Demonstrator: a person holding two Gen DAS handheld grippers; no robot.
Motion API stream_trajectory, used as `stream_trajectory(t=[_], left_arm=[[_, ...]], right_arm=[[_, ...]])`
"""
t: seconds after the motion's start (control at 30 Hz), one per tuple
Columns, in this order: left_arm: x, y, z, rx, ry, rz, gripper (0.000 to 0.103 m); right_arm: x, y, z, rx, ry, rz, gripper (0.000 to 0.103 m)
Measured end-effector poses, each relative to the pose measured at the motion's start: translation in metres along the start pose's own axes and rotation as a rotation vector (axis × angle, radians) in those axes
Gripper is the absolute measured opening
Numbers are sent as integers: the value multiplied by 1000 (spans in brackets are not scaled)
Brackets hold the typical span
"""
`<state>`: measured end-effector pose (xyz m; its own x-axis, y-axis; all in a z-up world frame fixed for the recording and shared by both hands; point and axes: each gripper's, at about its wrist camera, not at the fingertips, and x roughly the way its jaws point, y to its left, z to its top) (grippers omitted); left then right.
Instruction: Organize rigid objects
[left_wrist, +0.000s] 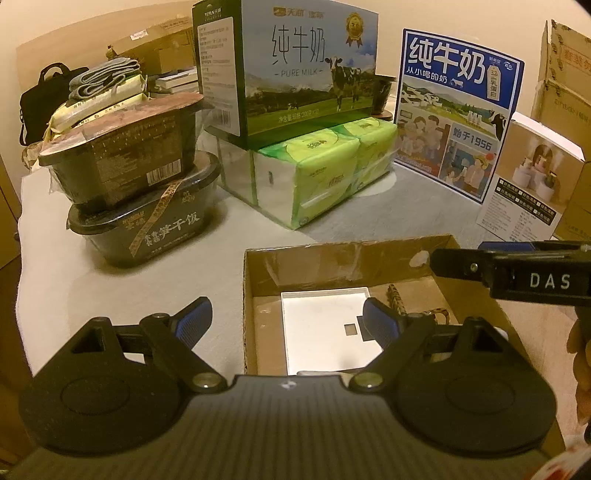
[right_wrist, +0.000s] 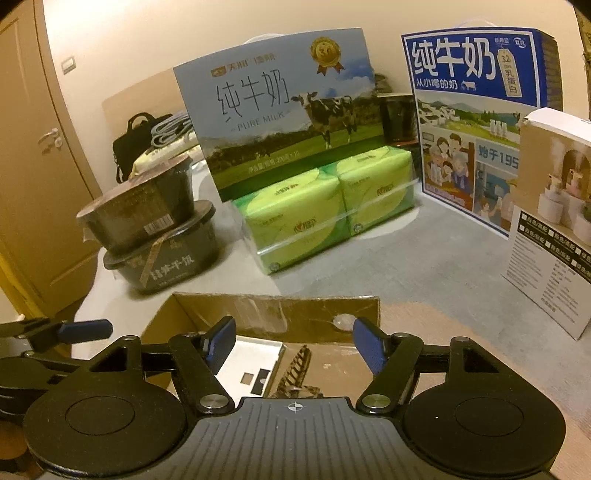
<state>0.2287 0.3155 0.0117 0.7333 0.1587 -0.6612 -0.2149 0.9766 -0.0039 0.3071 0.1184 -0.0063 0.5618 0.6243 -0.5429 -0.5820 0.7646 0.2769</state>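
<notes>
Above the carton's (left_wrist: 258, 273) rim, both claws (apparently empty) agape.

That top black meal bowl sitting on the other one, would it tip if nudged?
Probably. The top black bowl sits askew on the lower bowl, overhanging it, so a sideways push could slide it off. Its film wrap looks glossy, likely slippery for fingers. The tub seems rigid, so it should keep its shape when gripped.

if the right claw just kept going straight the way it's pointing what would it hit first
Most likely the far wall of the open cardboard box, just ahead of the open right claw. If it cleared that wall, the green tissue pack comes next; depth is unclear.
</notes>
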Motion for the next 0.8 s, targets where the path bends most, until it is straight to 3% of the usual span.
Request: stream_trajectory(t=[0.43, 0.8], left_arm=[[-34, -6, -9, -3, -12, 5, 89], [-99, -16, -41, -89, -35, -20, 102]], right_arm=[[-37, 7, -6, -22, 1, -38, 70], [-97, 18, -37, -38, 43, -72, 82]])
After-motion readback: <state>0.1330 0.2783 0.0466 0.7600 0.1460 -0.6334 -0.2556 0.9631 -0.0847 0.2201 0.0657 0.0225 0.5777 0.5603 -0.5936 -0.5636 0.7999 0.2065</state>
